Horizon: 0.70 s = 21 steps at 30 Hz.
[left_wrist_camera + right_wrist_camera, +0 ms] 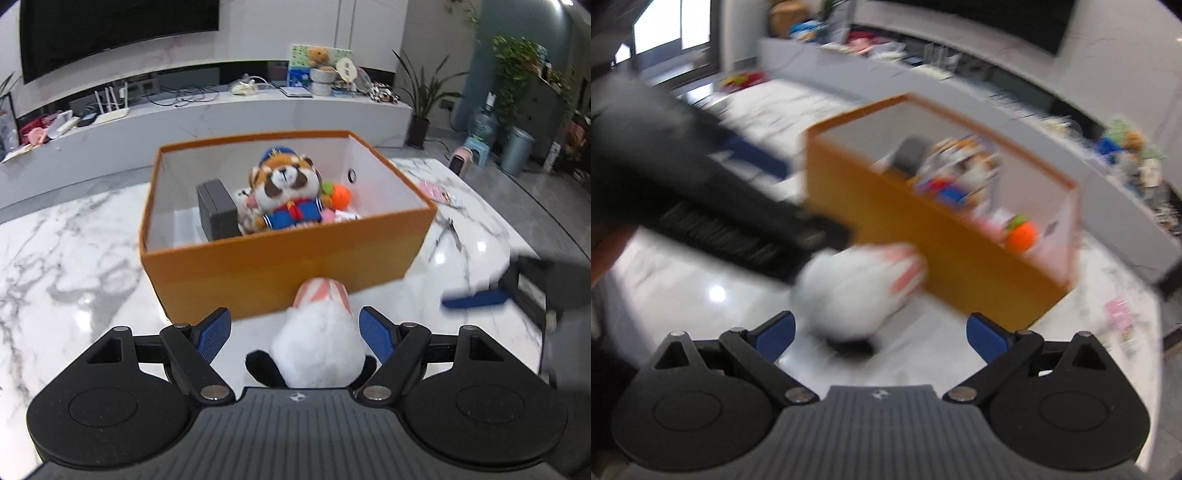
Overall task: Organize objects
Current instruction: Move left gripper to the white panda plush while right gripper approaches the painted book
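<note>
Left gripper [295, 334] open, blue pads either side of a white plush toy [317, 350] with pink-striped tip and black base; pads look just clear of it, contact unclear. Toy lies on the marble table [74, 258] near its front edge, tip touching or just beside the near wall of the orange box [280, 266]. Right gripper [881, 332] open, nothing between its fingers, toy [849, 295] just ahead; right view heavily blurred. Box sits mid-table, holding a red panda plush [286, 192], dark grey case [216, 208], orange ball [340, 195]. TV console [221, 110] beyond the table's far edge.
</note>
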### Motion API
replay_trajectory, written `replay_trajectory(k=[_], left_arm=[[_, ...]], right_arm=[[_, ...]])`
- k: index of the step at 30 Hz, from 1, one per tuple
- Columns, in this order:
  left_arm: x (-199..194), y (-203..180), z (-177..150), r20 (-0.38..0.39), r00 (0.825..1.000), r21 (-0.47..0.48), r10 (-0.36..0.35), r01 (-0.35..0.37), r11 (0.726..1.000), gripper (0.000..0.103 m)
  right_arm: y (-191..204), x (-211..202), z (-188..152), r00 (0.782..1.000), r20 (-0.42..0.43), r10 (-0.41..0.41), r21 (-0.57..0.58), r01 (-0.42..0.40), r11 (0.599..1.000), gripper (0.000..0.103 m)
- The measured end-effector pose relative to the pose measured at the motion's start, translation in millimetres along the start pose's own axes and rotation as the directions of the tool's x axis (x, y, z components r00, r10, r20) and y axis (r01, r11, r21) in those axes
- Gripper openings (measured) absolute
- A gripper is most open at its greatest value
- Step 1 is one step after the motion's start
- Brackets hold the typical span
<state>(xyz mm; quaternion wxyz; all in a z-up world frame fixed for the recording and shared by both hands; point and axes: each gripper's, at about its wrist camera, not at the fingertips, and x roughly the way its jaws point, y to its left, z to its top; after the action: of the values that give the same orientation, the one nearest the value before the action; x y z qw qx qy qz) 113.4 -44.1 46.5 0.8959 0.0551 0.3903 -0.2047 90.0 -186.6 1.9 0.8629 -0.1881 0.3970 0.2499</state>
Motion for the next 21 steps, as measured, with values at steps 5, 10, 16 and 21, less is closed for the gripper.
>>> replay_trajectory(k=[5,10,16,21], left_arm=[[13,0,-4,-0.028,0.999,0.046,-0.031,0.032,0.998,0.09],[24,-1,-12,-0.059,0.998,0.076,-0.03,0.035,0.997,0.09],[40,0,-9,-0.095,0.992,0.066,-0.087,0.093,0.993,0.09],[60,-8,-7,-0.135,0.98,0.093,-0.145,0.158,0.983,0.09]], right_arm=[[40,8,-26,0.986,-0.006,0.167,-0.18,-0.166,0.97,0.099],[65,17,-40,0.963,0.002,0.27,-0.422,-0.244,0.873,0.1],[64,37,-44,0.944,-0.034,0.329,-0.436,-0.31,0.845,0.1],[60,47,-45,0.936,-0.061,0.348,-0.398,-0.342,0.851,0.1]])
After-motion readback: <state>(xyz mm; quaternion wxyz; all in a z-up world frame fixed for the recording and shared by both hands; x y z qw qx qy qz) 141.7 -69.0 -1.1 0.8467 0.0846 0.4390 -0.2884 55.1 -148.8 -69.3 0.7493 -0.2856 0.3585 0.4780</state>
